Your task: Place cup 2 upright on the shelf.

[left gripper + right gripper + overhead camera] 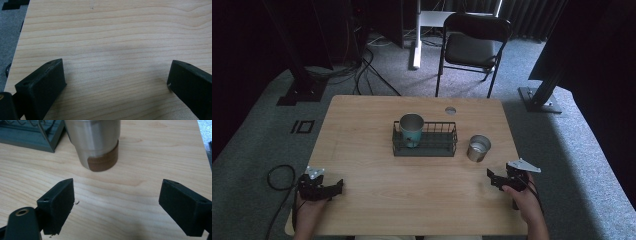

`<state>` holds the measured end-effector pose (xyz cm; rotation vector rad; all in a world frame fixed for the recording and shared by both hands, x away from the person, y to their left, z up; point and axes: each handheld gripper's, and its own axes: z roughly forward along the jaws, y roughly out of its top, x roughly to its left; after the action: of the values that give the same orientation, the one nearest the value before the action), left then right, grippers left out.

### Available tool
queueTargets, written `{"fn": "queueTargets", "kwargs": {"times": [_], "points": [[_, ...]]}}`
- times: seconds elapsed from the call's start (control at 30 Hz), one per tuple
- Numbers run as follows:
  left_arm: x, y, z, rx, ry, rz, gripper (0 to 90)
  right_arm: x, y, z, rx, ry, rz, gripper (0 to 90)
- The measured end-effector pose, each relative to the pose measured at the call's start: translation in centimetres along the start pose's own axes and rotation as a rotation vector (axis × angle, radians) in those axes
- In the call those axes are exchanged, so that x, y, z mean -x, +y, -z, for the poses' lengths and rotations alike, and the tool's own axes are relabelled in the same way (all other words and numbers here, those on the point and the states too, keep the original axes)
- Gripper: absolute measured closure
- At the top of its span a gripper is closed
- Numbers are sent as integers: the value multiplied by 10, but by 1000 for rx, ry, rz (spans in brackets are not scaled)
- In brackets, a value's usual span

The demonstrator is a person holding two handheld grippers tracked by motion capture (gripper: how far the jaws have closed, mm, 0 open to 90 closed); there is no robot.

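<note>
A steel cup (478, 148) with a brown band at its foot stands upright on the wooden table (362, 150), right of a dark wire basket (437, 142). A teal cup (411, 130) stands inside the basket's left end. My right gripper (494, 178) rests near the front right edge, open, a short way in front of the steel cup (96, 142). In the right gripper view its jaws stand wide apart with bare wood between them (116, 197). My left gripper (334, 188) lies open at the front left corner over bare table (116, 72), holding nothing.
A round grommet hole (450, 110) sits near the table's far edge. Behind the table stand a black folding chair (472, 45) and dark frame posts (302, 85) on grey carpet. A cable (279, 177) loops off the left side. The basket corner (32, 135) lies left of the steel cup.
</note>
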<state>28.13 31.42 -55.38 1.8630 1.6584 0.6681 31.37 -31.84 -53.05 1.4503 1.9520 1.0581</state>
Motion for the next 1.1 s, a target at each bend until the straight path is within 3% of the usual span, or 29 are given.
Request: {"fn": "queueTargets", "kwargs": {"times": [1.1], "points": [[0, 0, 0, 1, 0, -1, 21, -1, 33, -20, 48, 24, 16, 130]]}}
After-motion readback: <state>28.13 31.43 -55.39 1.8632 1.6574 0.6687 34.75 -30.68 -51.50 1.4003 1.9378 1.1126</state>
